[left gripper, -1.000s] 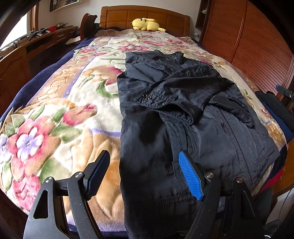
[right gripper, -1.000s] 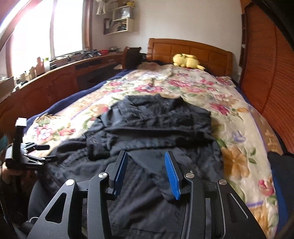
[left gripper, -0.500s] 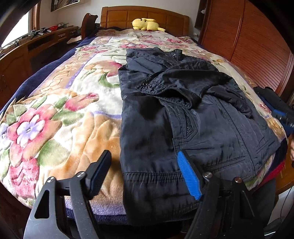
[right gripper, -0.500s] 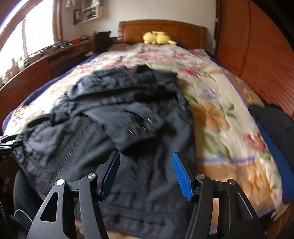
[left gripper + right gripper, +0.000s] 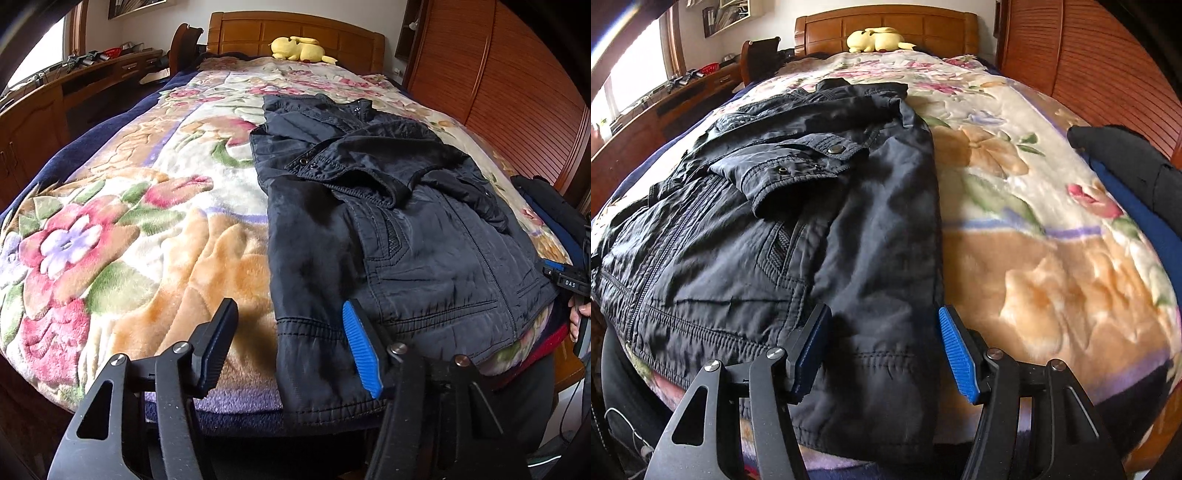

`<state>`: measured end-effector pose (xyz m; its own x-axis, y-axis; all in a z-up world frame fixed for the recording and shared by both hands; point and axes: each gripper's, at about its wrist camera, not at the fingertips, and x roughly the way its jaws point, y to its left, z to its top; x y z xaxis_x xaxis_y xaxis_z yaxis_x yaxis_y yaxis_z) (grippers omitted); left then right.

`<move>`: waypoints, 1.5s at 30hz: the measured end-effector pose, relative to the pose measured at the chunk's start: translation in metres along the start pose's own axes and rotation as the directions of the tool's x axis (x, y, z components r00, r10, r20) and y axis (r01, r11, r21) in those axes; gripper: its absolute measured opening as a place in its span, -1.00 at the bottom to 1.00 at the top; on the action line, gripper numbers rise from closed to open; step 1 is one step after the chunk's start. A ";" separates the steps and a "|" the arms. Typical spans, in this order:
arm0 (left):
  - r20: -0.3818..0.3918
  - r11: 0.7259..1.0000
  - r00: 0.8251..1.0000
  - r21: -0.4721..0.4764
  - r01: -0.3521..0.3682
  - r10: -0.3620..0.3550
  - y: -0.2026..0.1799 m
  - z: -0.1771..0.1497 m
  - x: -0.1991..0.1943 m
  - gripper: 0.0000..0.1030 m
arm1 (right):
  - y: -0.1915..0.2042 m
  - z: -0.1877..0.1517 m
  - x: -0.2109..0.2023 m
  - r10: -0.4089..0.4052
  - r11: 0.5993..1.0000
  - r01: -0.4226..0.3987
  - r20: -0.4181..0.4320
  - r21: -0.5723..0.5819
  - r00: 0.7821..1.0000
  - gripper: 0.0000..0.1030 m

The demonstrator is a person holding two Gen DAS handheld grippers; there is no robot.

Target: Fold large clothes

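Observation:
A dark padded jacket (image 5: 388,229) lies on the floral blanket (image 5: 129,240) of a bed, both sleeves folded across its chest and its hem at the near edge. My left gripper (image 5: 290,350) hovers over the hem's left corner. Its jaws are closing, with the corner between them, and the pads are clear of the cloth. In the right wrist view the jacket (image 5: 775,221) fills the left half. My right gripper (image 5: 884,352) stands open astride the hem's right corner, not pinching it. A person's hand (image 5: 578,317) shows at the right edge of the left wrist view.
A yellow plush toy (image 5: 299,48) rests against the wooden headboard (image 5: 886,26). Slatted wooden doors (image 5: 517,92) run along the right side, a desk (image 5: 74,85) along the left. Folded dark and blue clothes (image 5: 1137,166) sit on the bed's right edge.
The right gripper has dropped and swung over to the jacket's right hem corner, jaws wider than before. The left gripper's jaws have narrowed, and it has edged closer to the left hem corner.

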<state>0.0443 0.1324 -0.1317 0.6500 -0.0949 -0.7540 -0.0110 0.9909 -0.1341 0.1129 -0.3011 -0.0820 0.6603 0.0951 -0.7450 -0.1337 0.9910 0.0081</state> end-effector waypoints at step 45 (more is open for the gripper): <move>0.232 0.988 0.966 0.126 0.086 -0.113 -0.037 0.041 -0.124 -0.90 | -0.008 0.001 -0.130 0.138 0.989 -0.121 0.241 -0.084 0.961 -0.80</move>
<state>-0.0045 0.1113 -0.0071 0.8057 -0.1816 -0.5638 0.1403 0.9833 -0.1162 0.0291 -0.3209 0.0154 0.7942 0.2509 -0.5534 -0.2742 0.9608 0.0421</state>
